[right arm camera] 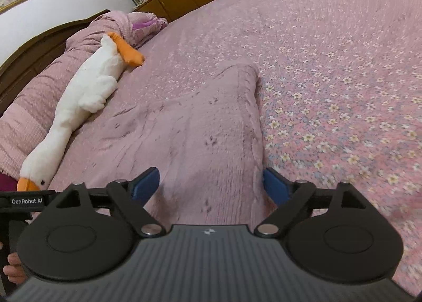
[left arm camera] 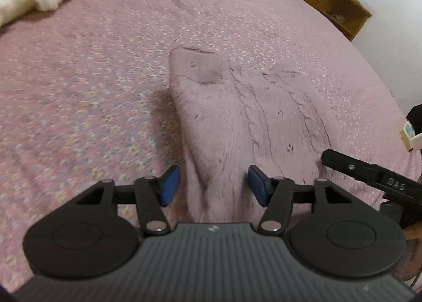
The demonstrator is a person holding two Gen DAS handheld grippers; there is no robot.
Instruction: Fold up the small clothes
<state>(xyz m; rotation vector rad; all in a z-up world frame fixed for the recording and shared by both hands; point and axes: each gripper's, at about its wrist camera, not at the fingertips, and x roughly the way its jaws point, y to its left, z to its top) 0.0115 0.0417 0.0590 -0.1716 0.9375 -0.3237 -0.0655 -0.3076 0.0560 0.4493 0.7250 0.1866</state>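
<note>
While both pairs of blue-padded fingers stand apart with nothing pinched, the left gripper [left arm camera: 215, 183] straddles a raised fold of the fuzzy pink garment [left arm camera: 245, 107] without pressing it, and the right gripper [right arm camera: 211, 186], spread wider, hangs over the same cloth. That garment lies folded on the flowered pink bedspread [right arm camera: 329, 70]. Farther off, a white plush goose [right arm camera: 87, 96] rests beside a bunched quilt [right arm camera: 39, 96].

Garment [right arm camera: 211, 130] flat mid-bed [right arm camera: 329, 51]; toy goose [right arm camera: 87, 91] left of it, along pillow [right arm camera: 34, 107] at the head edge.
</note>
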